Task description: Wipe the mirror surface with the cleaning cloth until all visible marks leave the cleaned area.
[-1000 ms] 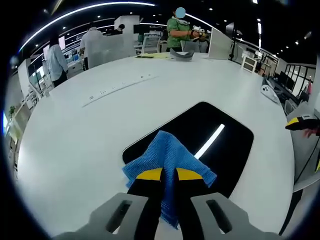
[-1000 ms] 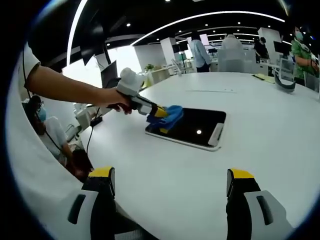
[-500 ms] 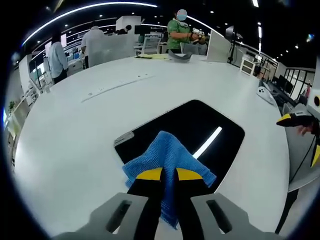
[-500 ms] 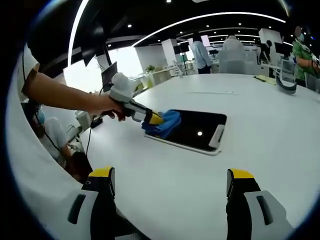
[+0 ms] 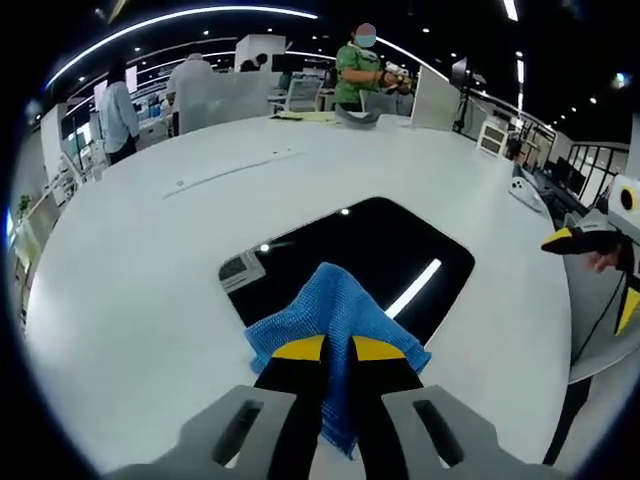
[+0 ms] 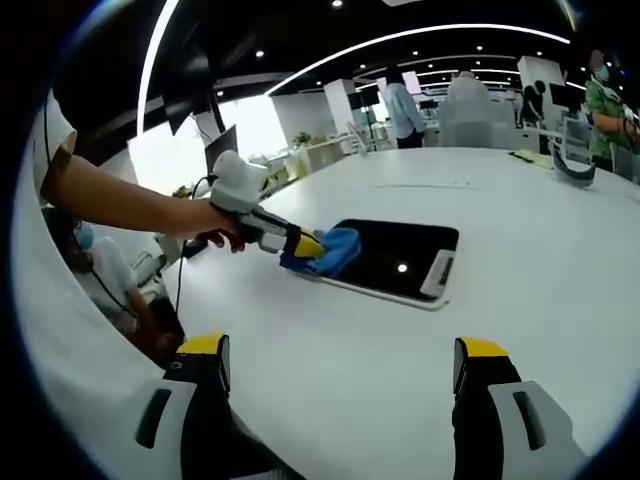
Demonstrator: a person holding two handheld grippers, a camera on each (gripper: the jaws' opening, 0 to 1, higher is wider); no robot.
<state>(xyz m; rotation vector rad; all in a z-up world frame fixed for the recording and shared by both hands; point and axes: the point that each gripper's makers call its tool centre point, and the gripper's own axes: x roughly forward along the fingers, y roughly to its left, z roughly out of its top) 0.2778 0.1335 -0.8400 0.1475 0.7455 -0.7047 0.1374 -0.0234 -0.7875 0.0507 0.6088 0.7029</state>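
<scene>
Left gripper view: the mirror (image 5: 350,262), a dark rounded rectangle with a pale frame, lies flat on the white table (image 5: 130,260); its glass reflects a bright ceiling strip and small light spots. The blue cleaning cloth (image 5: 335,322) sits on the mirror's near edge, pinched between the yellow tips of the left gripper (image 5: 338,350), whose jaws are closed tight on a fold of it, with cloth spreading in front of the tips and hanging between them.

Right gripper view: the same mirror (image 6: 395,260) lies near the table's middle, with the cloth (image 6: 328,250) pressed at its left end by the left gripper (image 6: 308,244), held in a person's hand (image 6: 215,222) on a bare forearm. The right gripper (image 6: 345,365) hovers well apart from the mirror, above bare table (image 6: 540,250), its two yellow-tipped jaws spread wide with nothing between them. Its tip (image 5: 570,238) also shows at the right edge of the left gripper view.

Beyond the table: several standing people (image 5: 360,72), desks and chairs, ceiling light strips. A seated person (image 6: 95,270) shows low at left in the right gripper view.
</scene>
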